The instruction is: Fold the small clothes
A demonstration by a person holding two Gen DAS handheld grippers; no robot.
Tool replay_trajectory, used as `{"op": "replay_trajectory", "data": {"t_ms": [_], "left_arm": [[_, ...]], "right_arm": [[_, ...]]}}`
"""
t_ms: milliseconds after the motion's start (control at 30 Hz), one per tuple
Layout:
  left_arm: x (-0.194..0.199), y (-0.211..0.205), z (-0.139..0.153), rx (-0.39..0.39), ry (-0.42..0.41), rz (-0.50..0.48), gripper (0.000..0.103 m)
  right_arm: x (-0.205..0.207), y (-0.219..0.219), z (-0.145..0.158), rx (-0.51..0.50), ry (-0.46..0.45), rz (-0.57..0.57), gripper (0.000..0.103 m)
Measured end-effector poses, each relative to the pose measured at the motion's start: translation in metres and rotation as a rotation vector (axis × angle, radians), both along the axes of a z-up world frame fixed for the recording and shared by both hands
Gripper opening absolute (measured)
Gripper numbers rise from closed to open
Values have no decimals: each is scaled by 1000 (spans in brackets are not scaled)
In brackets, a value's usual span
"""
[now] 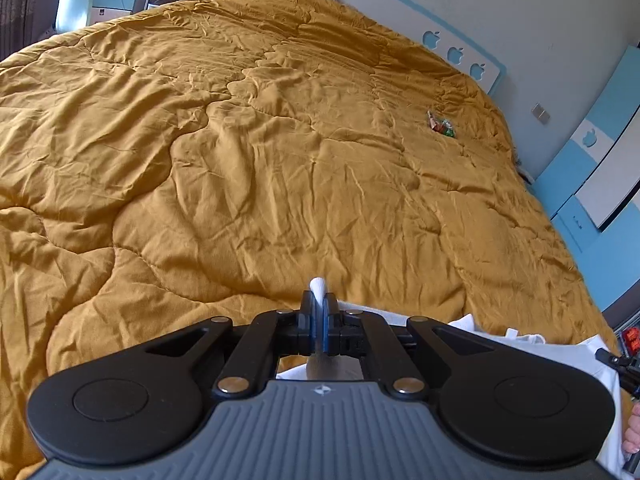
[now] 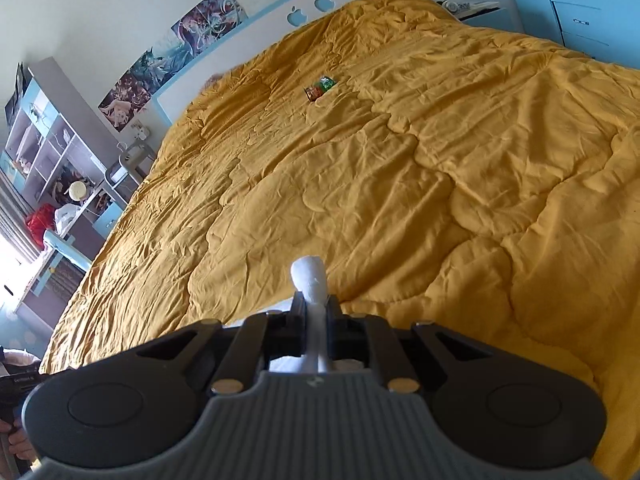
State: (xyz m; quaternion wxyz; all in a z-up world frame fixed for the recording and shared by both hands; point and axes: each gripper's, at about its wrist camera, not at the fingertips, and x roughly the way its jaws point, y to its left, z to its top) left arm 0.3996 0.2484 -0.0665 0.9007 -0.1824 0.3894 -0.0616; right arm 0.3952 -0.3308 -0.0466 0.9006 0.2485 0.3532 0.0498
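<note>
A white small garment [image 1: 532, 344] hangs between both grippers above the near edge of a mustard-yellow quilt [image 1: 260, 160]. My left gripper [image 1: 319, 300] is shut on a pinched fold of the white cloth, which pokes out past the fingertips. My right gripper [image 2: 314, 304] is shut on another bunched part of the same white garment [image 2: 308, 276]. Most of the garment is hidden below the gripper bodies. The right gripper's tip shows at the right edge of the left wrist view [image 1: 618, 364].
The quilt [image 2: 440, 160] covers a wide bed. A small red and green wrapper [image 1: 441, 125] lies on it far ahead, also in the right wrist view [image 2: 320, 87]. A white and blue headboard [image 1: 460, 46], shelves [image 2: 52, 152] and blue drawers [image 2: 580, 4] surround the bed.
</note>
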Motion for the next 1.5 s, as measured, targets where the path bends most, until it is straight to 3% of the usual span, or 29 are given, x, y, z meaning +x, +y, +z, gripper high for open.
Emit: {"op": "replay_trajectory", "data": {"t_ms": [167,267,300,367,400,433,467,533,633,800,900,1067,1200,1333,1500], "left_arm": [[15,-5,-35,32,89,59,3],[14,-14,-43,115,62,77,7],[13,-17,-41,166,47,90,17],[8,-14,-33,245,14,138,21],[5,-8,-28,246,7,153,33],[2,2,-22,203,11,139,51],[-2,11,-17,153,8,114,57],[-19,26,-2,90,-20,80,59],[-50,40,19,91,-23,66,60],[-112,59,34,31,51,40,61],[-153,63,35,-34,73,2,61],[-204,66,14,-191,134,46,63],[-219,63,-5,-297,135,-1,64],[-221,53,-11,-301,105,-74,68],[-215,38,-13,-277,80,-131,71]], "right_arm": [[20,26,-29,-179,99,18,4],[21,34,-35,-243,92,5,5],[19,32,-33,-246,84,-9,6],[17,28,-29,-246,81,-17,10],[16,27,-27,-262,92,-25,25],[13,24,-21,-288,104,-44,37],[8,21,-15,-301,106,-65,56],[-9,10,1,-257,68,-48,57],[-39,-8,26,-182,62,-26,57],[-116,-30,67,-116,83,38,57],[-159,-31,76,-109,134,89,58],[-216,-16,69,-110,194,155,59],[-245,-9,58,-40,197,156,59],[-253,-9,43,-45,220,113,59],[-244,-24,28,76,201,6,66]]}}
